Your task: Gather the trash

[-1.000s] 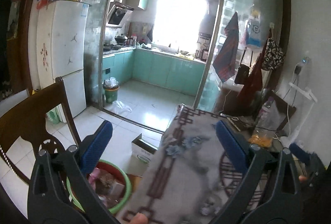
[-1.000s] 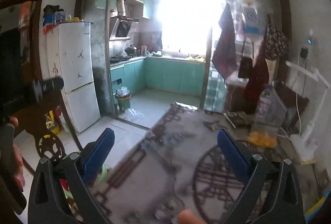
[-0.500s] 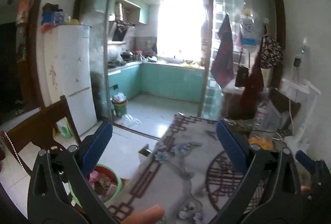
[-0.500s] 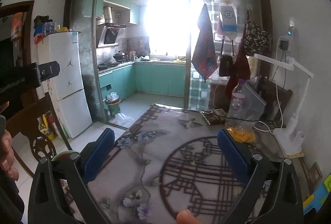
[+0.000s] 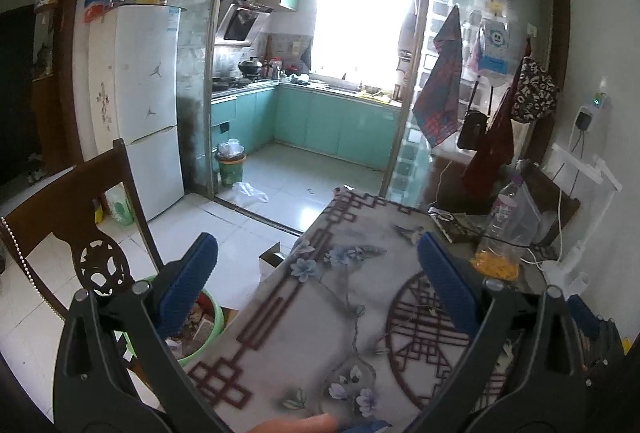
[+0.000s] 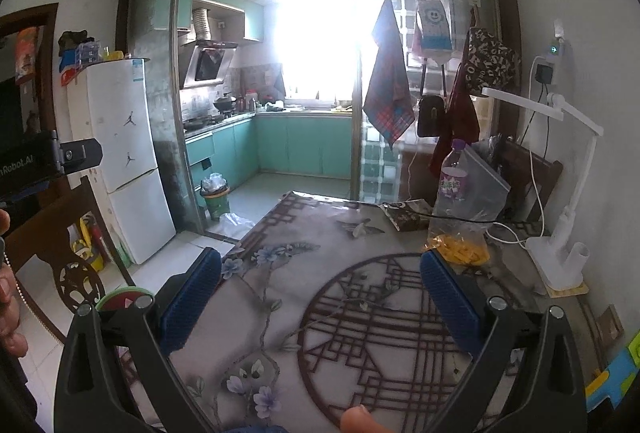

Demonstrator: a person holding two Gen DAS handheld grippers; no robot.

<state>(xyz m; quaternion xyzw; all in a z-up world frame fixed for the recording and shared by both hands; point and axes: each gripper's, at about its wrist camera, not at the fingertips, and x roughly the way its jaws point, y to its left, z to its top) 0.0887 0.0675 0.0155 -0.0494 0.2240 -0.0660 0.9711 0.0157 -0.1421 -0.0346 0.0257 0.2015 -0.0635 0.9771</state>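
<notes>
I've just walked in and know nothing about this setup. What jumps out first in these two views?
The blazing window at the back of the teal kitchen grabs the eye. Up close, each view is framed by two blue-padded fingers spread wide, holding nothing, above a table with a flower-patterned cloth. A plastic bottle stands at its far right corner.

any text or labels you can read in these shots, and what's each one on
"nRobot.AI", cut off at the frame edge: on the black device at the left of the right wrist view.
"FOR" among scattered letters: on the black printed bag hanging by the glass wall.
Bottle label: purple with characters, too blurred to read.
Fridge sticker: too small to read.
Red poster by the door: unreadable.
</notes>
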